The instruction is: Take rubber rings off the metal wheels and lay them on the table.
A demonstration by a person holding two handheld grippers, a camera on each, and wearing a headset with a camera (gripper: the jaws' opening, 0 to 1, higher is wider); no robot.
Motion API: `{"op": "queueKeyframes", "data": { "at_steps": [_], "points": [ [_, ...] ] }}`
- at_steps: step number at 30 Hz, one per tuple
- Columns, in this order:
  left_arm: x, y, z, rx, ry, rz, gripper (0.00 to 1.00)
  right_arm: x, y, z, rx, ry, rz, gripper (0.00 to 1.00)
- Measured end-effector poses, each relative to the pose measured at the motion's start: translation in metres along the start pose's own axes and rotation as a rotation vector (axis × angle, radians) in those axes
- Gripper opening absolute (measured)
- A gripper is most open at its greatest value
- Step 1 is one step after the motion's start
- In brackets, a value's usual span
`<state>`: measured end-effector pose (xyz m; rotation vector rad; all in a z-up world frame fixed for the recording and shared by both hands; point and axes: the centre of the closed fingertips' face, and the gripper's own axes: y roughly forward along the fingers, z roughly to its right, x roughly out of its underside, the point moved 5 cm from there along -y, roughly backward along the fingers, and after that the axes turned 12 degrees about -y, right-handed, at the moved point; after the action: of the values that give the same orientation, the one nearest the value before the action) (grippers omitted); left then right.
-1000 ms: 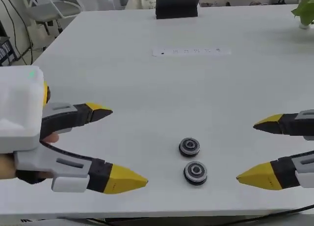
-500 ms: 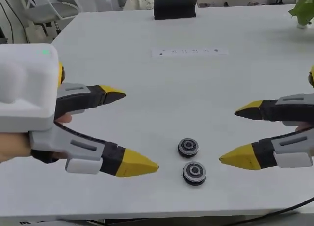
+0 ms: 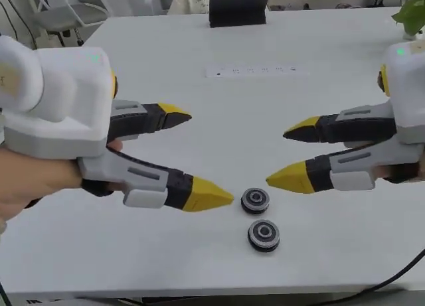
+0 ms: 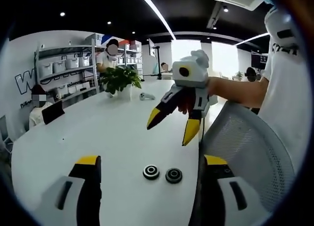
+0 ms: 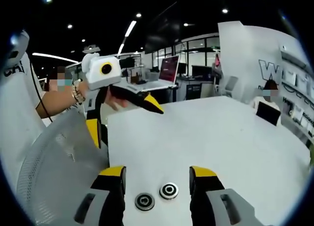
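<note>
1. The two wheels (image 3: 255,199) lay side by side on the white counter (image 3: 199,87), close to its near edge. They sat near each other but apart.
2. A dark rubber ring (image 3: 252,235) was still on each wheel, around a shiny hub.
3. The left tongs (image 3: 209,158) were held open and empty, just above the counter. The lower yellow tip was just left of the farther wheel and did not touch it.
4. The right tongs (image 3: 277,157) faced them from the other side, also spread wide with nothing between the jaws. The lower tip was just up and right of the same wheel.
5. Looking along each pair of tongs, both wheels lay ahead in the gap between the jaws.
6. Beyond the wheels the counter stretched bare and wide to a white power strip (image 3: 259,70) lying flat in the middle.
7. A dark stand (image 3: 239,7) stood at the far edge.
8. The near edge left only a narrow strip of counter in front of the wheels. A black cable (image 3: 398,279) hung below it on the right.
9. A mesh chair back (image 4: 245,152) pressed close to that edge, behind the tongs.
10. A leafy plant (image 4: 117,79) stood in a white pot (image 4: 125,93) towards the far right corner.
11. Shelves (image 4: 59,69) against the wall carried white bins. I could not see what was in them.
</note>
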<state>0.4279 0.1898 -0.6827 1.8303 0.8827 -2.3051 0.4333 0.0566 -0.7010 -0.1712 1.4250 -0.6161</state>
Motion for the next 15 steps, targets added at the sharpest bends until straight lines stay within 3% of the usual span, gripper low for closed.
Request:
{"op": "queueKeyframes", "data": {
  "at_steps": [4, 9, 15],
  "points": [
    [-0.008, 0.005, -0.006, -0.001, 0.007, 0.037, 0.79, 0.010, 0.006, -0.002, -0.011, -0.010, -0.018, 0.46],
    [-0.016, 0.015, -0.010, 0.007, -0.016, 0.099, 0.75, 0.021, 0.011, -0.002, -0.014, 0.025, 0.008, 0.42],
    [-0.020, 0.031, -0.007, 0.029, 0.012, 0.111, 0.70, 0.032, 0.013, -0.006, -0.044, 0.043, -0.008, 0.39]
  ]
}}
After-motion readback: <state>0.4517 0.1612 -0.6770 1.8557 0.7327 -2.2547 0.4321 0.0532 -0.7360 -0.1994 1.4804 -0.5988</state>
